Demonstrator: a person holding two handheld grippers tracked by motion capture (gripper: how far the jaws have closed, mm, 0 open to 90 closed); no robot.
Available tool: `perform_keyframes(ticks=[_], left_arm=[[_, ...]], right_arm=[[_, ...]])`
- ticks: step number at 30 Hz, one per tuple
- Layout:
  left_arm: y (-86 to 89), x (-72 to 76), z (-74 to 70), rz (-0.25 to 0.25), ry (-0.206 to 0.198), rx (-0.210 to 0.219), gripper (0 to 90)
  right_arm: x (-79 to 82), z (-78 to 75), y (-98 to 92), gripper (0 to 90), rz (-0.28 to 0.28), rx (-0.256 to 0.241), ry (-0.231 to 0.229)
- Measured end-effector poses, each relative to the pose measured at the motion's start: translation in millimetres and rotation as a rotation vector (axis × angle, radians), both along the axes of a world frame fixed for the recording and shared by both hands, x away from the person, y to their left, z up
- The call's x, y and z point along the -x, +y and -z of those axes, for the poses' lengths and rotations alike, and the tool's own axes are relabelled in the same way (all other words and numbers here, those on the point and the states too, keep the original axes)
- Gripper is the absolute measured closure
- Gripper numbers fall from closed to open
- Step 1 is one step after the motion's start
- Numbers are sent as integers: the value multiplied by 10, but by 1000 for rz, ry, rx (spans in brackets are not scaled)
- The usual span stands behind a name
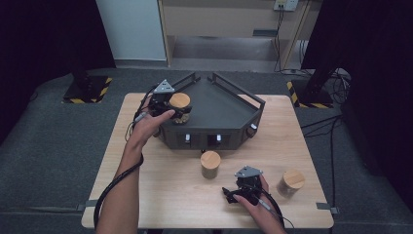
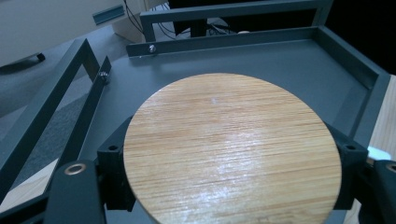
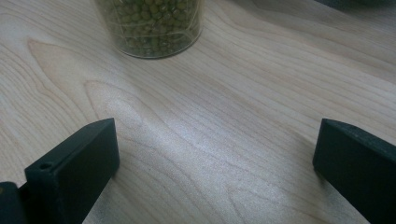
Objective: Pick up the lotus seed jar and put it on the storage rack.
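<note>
My left gripper [image 1: 171, 110] is shut on a jar with a round bamboo lid [image 1: 179, 100], held over the left corner of the dark grey tray [image 1: 229, 105]. In the left gripper view the bamboo lid [image 2: 232, 149] sits between the two black jaws, with the tray floor [image 2: 280, 65] behind it. My right gripper [image 1: 231, 194] rests low over the table near the front, open and holding nothing. Ahead of its jaws stands a glass jar of green beans [image 3: 149, 25], which in the high view is the jar [image 1: 210, 164] just in front of the tray.
A third lidded jar [image 1: 290, 183] stands at the front right of the wooden table [image 1: 160, 195]. The tray has raised rails and a front wall [image 1: 204, 139] with small openings. Dark floor, cables and stand bases surround the table.
</note>
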State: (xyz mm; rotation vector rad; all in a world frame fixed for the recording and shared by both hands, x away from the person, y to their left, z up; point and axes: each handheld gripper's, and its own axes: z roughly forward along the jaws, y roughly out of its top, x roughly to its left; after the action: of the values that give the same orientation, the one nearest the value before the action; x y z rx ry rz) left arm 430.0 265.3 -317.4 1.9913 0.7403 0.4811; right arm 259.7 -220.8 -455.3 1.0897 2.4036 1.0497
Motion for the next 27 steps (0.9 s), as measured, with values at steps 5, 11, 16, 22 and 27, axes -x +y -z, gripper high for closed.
perform_keyframes(ticks=[5, 11, 16, 22, 27], left_arm=[[27, -17, 24, -7, 8, 4, 238], [36, -20, 51, -13, 12, 5, 238], [56, -23, 68, -16, 16, 17, 238], [95, -75, 55, -18, 48, 27, 238], [111, -83, 62, -17, 55, 35, 238]], right_arm=[[0, -1, 0, 4, 0, 0, 0], [0, -1, 0, 5, 0, 0, 1], [0, 0, 0, 4, 0, 0, 0], [0, 0, 0, 4, 0, 0, 0], [-1, 0, -1, 4, -1, 0, 0]])
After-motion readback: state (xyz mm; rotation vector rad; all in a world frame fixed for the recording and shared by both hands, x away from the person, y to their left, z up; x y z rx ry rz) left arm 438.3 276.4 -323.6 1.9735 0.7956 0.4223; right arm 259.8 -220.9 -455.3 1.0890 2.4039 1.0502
